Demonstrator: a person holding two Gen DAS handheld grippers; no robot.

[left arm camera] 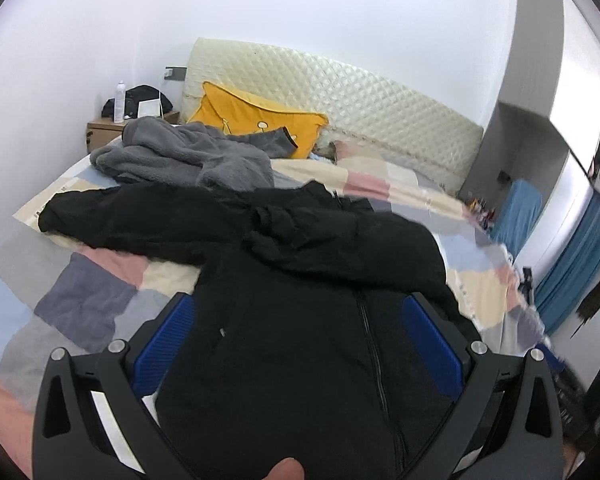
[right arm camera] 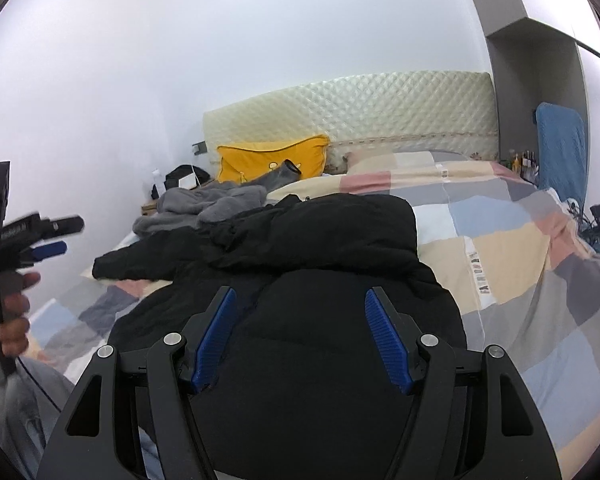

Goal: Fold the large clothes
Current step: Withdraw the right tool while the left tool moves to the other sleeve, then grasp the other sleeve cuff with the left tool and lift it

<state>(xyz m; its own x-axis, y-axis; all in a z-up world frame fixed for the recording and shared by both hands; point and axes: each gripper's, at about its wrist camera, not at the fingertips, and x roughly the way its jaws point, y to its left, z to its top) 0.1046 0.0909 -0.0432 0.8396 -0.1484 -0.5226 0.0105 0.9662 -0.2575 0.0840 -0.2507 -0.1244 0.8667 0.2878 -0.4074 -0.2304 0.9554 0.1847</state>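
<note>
A large black zip jacket (left arm camera: 300,280) lies spread on the patchwork bed cover, one sleeve stretched out to the left (left arm camera: 112,216). It also shows in the right wrist view (right arm camera: 320,280), partly folded over itself. My left gripper (left arm camera: 298,300) is open, its blue pads on either side of the jacket's zip, just above the cloth. My right gripper (right arm camera: 300,296) is open and empty above the jacket's near part. The left gripper also shows at the left edge of the right wrist view (right arm camera: 48,240), held by a hand.
A grey fleece garment (left arm camera: 184,156) lies beyond the jacket. A yellow pillow (left arm camera: 256,116) leans on the quilted headboard (left arm camera: 340,96). A wooden nightstand (left arm camera: 100,128) with a bottle stands far left. Blue fabric (left arm camera: 516,208) hangs at the right.
</note>
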